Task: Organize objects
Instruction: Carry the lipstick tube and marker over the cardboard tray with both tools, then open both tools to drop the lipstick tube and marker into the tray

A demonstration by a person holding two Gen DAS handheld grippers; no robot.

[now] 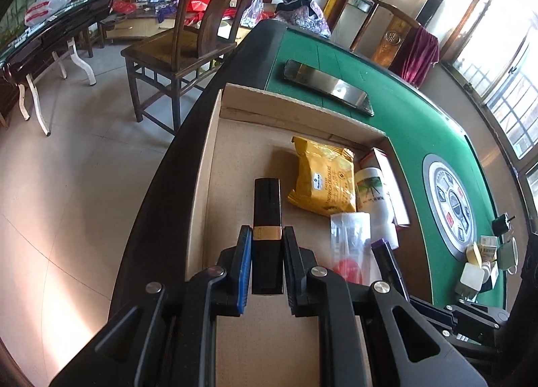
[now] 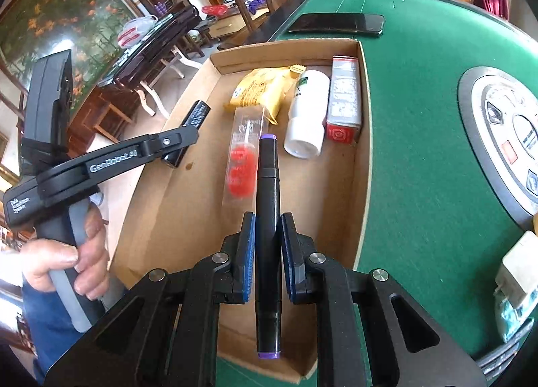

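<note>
1. Two grippers work over the cardboard box (image 2: 364, 138) on the green table (image 2: 420, 151), each with its jaws pressed narrow on an object. The left gripper (image 1: 267, 261) clamps a black lipstick (image 1: 267, 215) with a gold band, near the box's left wall. The right gripper (image 2: 268, 256) clamps a black marker (image 2: 268, 219) with purple ends, over the near half of the box.

2. Crowding is the main risk. A clear packet (image 2: 241, 158) with red contents lies just beside the marker's far tip, so lowering the marker straight down would probably trap or push it.

3. The white bottle (image 2: 307, 111) lies on its side between the yellow pouch (image 2: 262, 91) and the red-and-white carton (image 2: 344, 98) at the far right corner. A nudge from the marker could roll it (round things rarely stay put).

4. The lipstick is held near its band, the seam between cap and base; a loose cap might slide off on release, though the fit cannot be judged.

5. The two grippers are close together, so moving both at once may knock one tool into the other.
</note>
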